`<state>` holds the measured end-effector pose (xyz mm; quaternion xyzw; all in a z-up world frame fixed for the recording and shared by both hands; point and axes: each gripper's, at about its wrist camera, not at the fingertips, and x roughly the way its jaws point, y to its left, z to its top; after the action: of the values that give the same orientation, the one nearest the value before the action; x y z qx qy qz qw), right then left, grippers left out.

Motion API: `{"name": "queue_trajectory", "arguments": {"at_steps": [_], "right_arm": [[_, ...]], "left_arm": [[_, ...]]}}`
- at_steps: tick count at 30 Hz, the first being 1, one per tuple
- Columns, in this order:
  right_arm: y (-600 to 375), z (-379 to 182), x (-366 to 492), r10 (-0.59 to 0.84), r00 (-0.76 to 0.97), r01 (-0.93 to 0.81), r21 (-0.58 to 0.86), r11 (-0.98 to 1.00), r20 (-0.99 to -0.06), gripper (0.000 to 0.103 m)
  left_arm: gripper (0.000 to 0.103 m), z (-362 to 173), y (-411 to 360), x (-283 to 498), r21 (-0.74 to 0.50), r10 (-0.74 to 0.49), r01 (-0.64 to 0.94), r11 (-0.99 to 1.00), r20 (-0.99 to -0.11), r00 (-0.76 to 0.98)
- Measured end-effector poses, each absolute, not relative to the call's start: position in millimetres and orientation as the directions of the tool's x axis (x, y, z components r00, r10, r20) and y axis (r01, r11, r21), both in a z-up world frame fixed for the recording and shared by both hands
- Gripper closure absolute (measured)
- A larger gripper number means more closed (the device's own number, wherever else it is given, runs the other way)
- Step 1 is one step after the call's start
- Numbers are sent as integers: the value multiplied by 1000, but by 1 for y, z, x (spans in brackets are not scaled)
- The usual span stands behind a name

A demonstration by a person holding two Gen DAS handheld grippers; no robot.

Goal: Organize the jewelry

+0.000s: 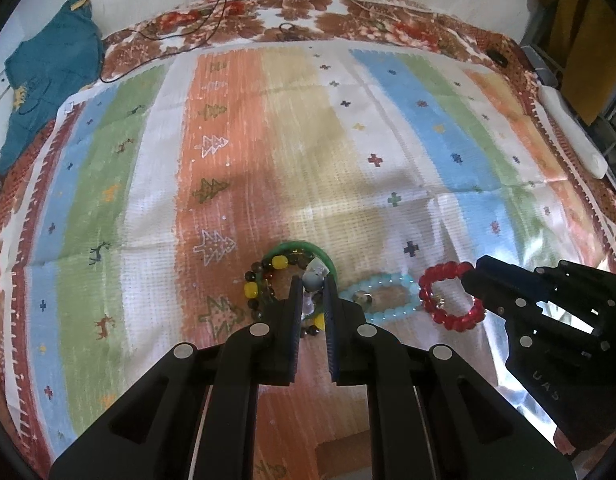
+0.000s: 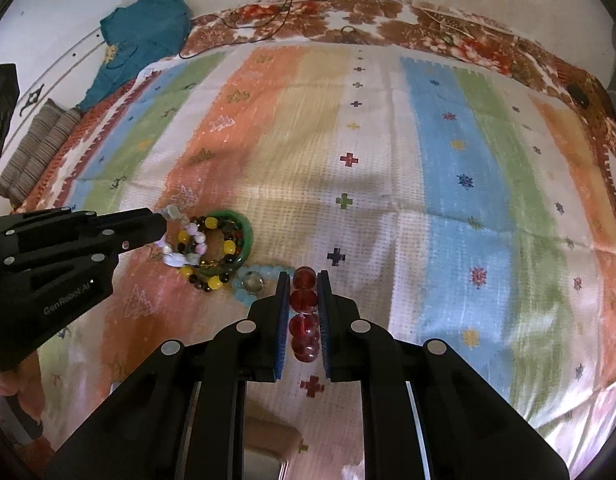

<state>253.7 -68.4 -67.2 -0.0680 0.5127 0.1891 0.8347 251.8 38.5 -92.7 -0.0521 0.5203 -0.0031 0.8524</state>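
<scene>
Low in the centre of the left wrist view, my left gripper [image 1: 311, 292] is clenched on a pale bracelet [image 1: 312, 278] of whitish and pink beads; the right wrist view shows the same strand [image 2: 176, 240] held at the fingertips, draped onto the pile. Pile contents: green bangle [image 1: 308, 249] with a dark-and-yellow bead bracelet [image 1: 264, 280] lying across and partly inside it. Just right of the pile in that view, a light blue bead bracelet [image 1: 383, 296] lies flat on the striped cloth [image 1: 268, 140], with a small clear bead [image 1: 363, 298] inside its ring.

Lower centre of the right wrist view: my right gripper [image 2: 304, 304] is closed on the red bracelet [image 2: 304, 320], red beads stacked in a line between the blue pads. From the left wrist view, lower right, the red ring [image 1: 447, 294] stands just right of the blue one, gripped at its right side; whether its lower edge touches the cloth I cannot tell.

Cloth covers a bed with a brown floral sheet [image 1: 292, 12] showing along the top edge. Teal garment [image 1: 52, 68] at upper left, black cable [image 1: 212, 8] trailing down the wall onto the sheet. White roll [image 1: 571, 128] at the right edge of the left view.
</scene>
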Motion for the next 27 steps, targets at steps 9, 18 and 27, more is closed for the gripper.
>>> {"name": "queue_trajectory", "arguments": {"at_steps": [9,18,27], "right_arm": [[-67,-45,235,208,472,-407,-2,913,-856,89],[-67,-28,216,225,508,-444,-29,896,-831,89],[-68,-14,196,233,532,-458,-45,888,-814,89]], "left_arm": [[93,-67,26,237,-56,-46,-4,998,-860,508],[93,-46,22,214,-68,-67,18,997,-830,553],[93,-26,12,184,-115,-140,80,990,-796,588]]}}
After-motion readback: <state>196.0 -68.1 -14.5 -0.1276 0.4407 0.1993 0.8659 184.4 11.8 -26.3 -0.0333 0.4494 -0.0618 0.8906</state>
